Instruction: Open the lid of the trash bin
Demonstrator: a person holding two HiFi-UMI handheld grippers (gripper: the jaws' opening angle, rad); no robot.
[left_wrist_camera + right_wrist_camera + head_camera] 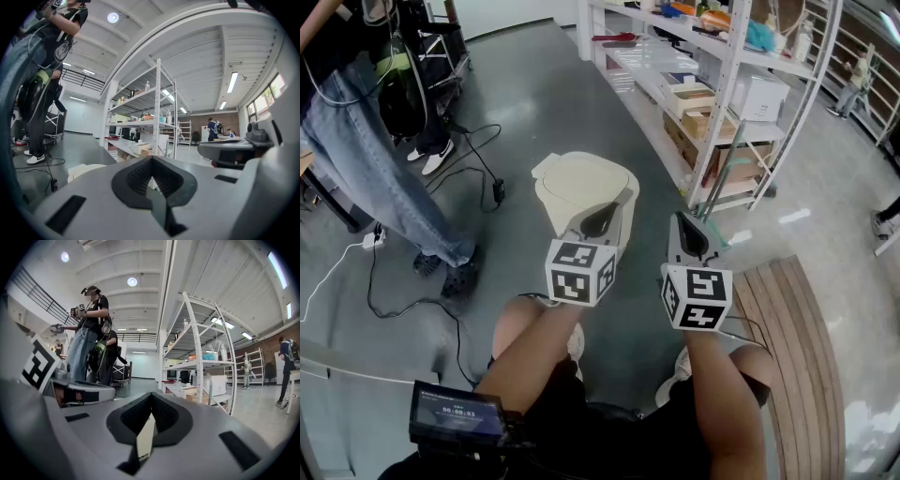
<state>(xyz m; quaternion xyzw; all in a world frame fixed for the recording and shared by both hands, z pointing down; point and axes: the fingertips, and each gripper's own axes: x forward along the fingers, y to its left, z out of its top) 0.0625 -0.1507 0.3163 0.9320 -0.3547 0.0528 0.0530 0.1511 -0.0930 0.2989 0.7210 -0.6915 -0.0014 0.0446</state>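
A cream trash bin (581,192) stands on the floor, its lid (574,176) down. The left gripper (598,222) hangs over its near edge and the right gripper (689,234) just beside it. Both have jaws closed and empty, likely poised to lift the lid.

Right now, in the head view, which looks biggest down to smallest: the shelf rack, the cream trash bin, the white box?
1. Shelf rack.
2. Trash bin, though it stands nearer the camera, which flatters it.
3. White box on the rack.
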